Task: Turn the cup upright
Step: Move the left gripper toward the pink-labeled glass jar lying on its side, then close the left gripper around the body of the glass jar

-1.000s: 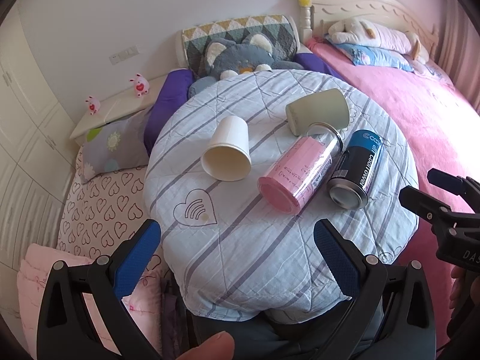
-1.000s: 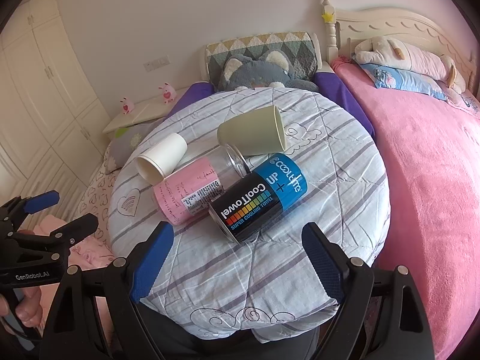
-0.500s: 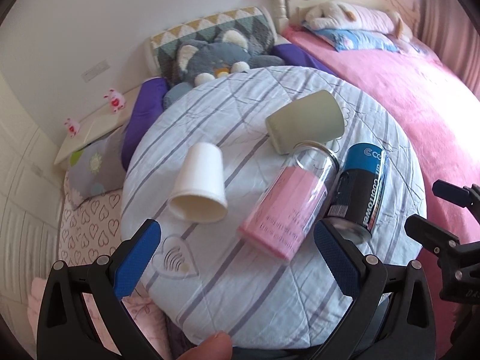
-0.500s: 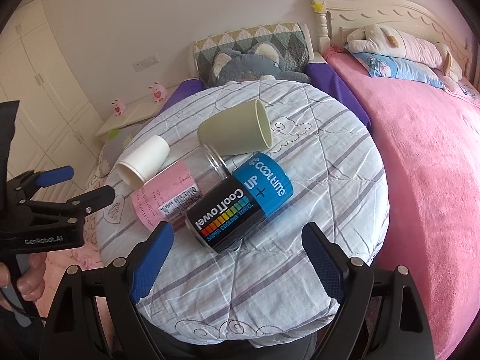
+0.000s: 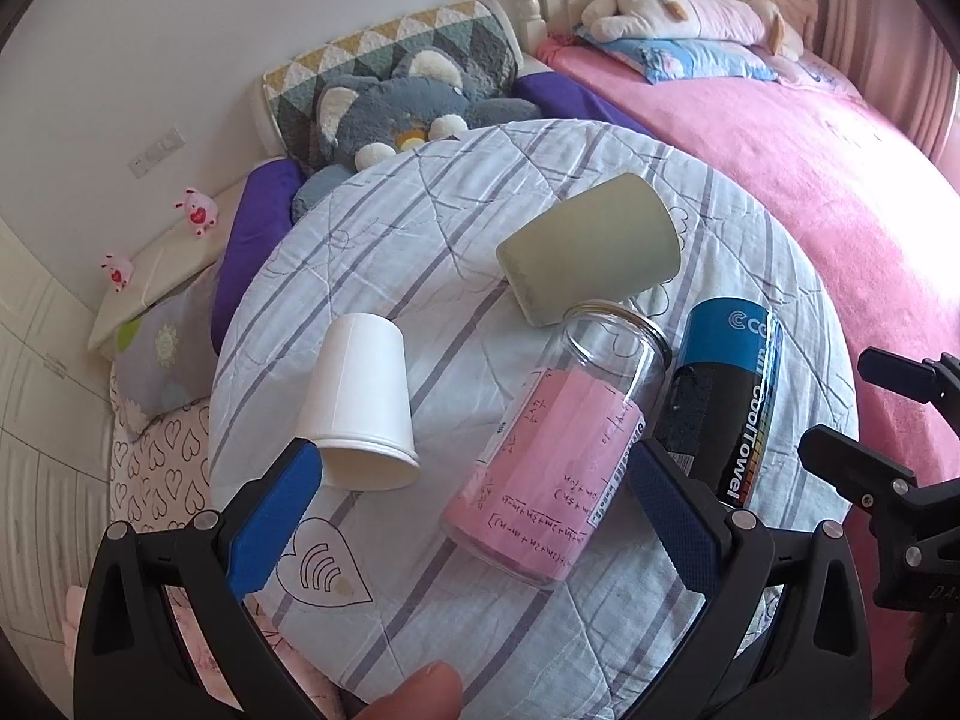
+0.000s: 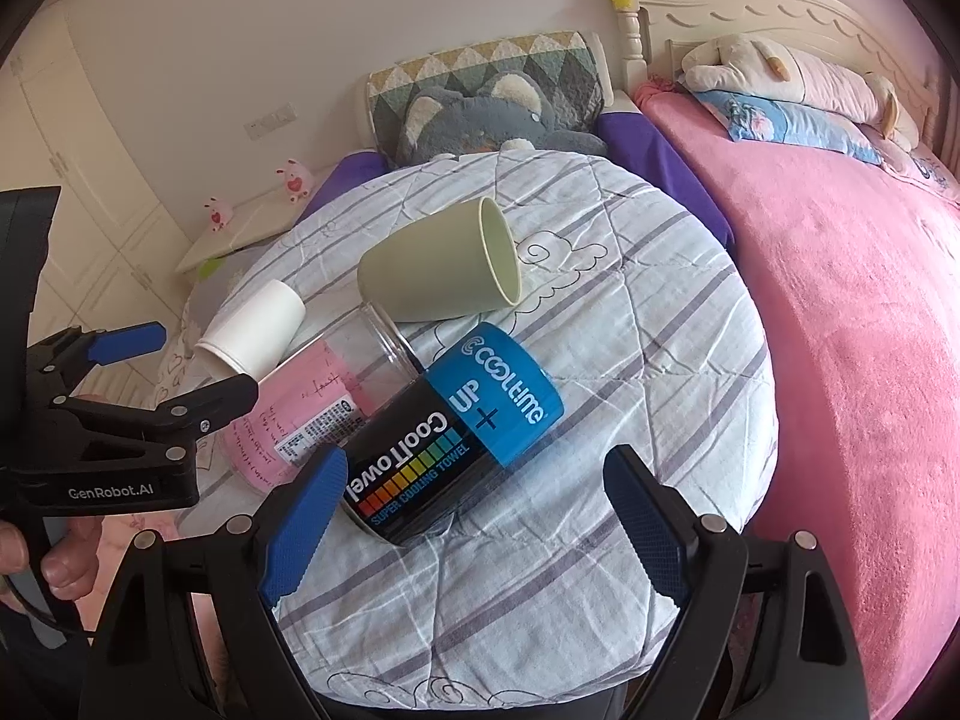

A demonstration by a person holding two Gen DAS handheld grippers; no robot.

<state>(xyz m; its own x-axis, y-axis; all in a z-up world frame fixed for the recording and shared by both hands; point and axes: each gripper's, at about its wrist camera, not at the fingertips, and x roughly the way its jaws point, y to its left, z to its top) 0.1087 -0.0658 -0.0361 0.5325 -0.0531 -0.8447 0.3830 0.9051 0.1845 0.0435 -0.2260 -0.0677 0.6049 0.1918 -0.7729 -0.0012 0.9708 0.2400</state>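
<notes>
Quilted round table [image 5: 420,228] bears toppled paper cup [image 5: 360,402].

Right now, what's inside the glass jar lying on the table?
The glass jar holds pink paper with handwriting, rolled against its wall. Its neck end looks empty. Anything inside the roll is hidden.

A round table draped in a striped quilted cloth [image 5: 420,228] carries four things, all on their sides: a white paper cup [image 5: 360,396], a green cup [image 5: 591,246], a glass jar [image 5: 558,450] with pink paper inside, and a black-and-blue Cool Towel can [image 6: 456,432] beside the jar.
</notes>
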